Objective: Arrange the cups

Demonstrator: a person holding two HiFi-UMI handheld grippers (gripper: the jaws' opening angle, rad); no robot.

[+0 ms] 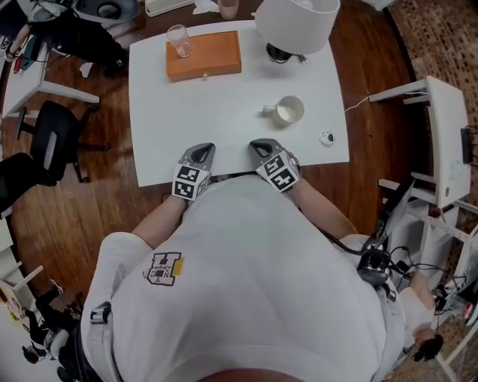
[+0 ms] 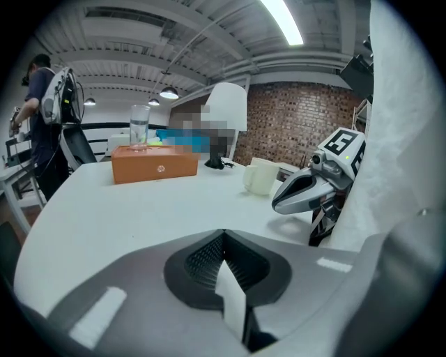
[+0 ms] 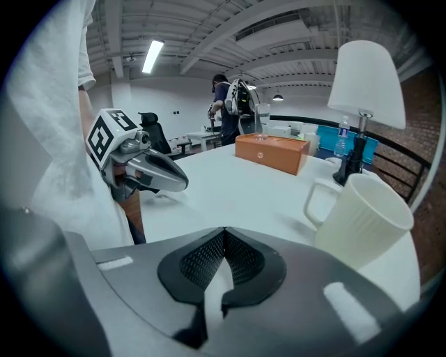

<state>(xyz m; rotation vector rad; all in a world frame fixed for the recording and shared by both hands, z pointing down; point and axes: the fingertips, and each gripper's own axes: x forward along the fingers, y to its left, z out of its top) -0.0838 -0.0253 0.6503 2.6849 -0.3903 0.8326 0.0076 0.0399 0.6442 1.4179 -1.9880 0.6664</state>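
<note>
A white mug (image 1: 287, 110) stands upright on the white table (image 1: 164, 119), its handle toward the left; it is also in the left gripper view (image 2: 259, 176) and looms close in the right gripper view (image 3: 359, 219). A clear glass cup (image 1: 179, 40) rests on an orange box (image 1: 203, 54) at the table's far side. My left gripper (image 1: 203, 152) and right gripper (image 1: 260, 145) sit side by side at the near table edge, both shut with nothing between the jaws. The mug is just ahead and to the right of the right gripper.
A white lamp (image 1: 296, 22) stands at the far right of the table, and a small round object (image 1: 326, 137) lies near the right edge. A black chair (image 1: 52, 142) is left of the table, a white desk (image 1: 441, 134) to the right. A person (image 2: 42, 118) stands in the background.
</note>
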